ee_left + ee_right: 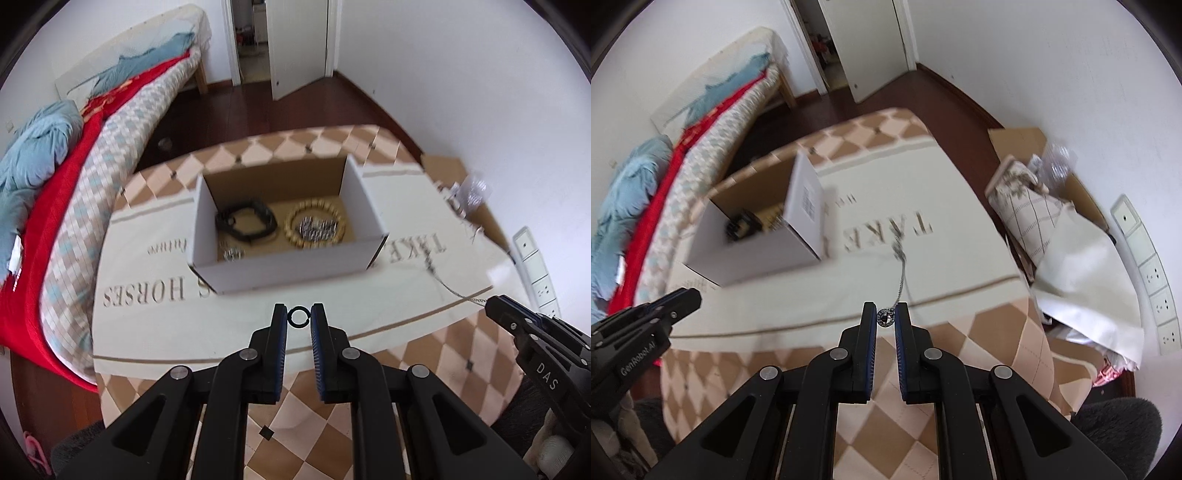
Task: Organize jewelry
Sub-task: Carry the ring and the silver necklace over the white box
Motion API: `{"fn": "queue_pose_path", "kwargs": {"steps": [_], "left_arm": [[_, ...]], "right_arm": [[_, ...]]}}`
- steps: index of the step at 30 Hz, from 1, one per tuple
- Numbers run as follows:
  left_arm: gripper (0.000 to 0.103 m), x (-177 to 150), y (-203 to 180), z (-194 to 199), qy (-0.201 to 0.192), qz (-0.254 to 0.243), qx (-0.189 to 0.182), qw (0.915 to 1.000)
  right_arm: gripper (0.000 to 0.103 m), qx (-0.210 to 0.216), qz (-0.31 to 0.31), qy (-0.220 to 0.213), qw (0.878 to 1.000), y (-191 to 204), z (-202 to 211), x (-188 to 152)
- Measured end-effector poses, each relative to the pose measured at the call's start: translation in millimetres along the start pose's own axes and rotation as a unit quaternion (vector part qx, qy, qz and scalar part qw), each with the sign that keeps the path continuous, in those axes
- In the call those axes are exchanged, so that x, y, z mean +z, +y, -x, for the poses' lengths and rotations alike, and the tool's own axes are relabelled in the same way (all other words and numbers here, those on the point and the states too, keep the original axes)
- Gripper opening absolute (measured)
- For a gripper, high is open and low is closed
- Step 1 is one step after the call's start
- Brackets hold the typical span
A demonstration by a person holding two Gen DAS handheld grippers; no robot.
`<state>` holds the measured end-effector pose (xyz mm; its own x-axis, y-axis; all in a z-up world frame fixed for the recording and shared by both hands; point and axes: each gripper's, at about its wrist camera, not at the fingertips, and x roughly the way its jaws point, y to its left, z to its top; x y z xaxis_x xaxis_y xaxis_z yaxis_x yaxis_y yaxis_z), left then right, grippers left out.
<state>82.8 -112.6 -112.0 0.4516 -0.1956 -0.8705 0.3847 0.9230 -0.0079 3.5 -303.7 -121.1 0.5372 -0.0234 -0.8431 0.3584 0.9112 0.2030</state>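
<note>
Two tools w/ jewelry between tips: left tool [299, 316] black ring [297, 316], right tool [885, 317] necklace pendant [885, 317].

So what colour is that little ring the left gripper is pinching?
Black. The ring shows best in the left wrist view.

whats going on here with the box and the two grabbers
A person is sorting jewelry into an open cardboard box on the table. The left tool pinches a small black ring; the right tool grips one end of a silver chain trailing across the cloth. A black bracelet and a wooden bead bracelet already lie inside.
</note>
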Motion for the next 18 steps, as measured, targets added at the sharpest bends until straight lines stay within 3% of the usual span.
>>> {"fn": "queue_pose_path", "kwargs": {"steps": [10,18], "left_arm": [[0.010,25,6,53,-0.056,0.009,-0.005,0.9984],[0.010,51,38,75,-0.080,0.031,0.002,0.9963]], "right_arm": [[0.010,0.044,0.013,-0.050,0.998,25,50,41],[0.010,0.097,0.041,-0.085,0.991,57,92,86]]}}
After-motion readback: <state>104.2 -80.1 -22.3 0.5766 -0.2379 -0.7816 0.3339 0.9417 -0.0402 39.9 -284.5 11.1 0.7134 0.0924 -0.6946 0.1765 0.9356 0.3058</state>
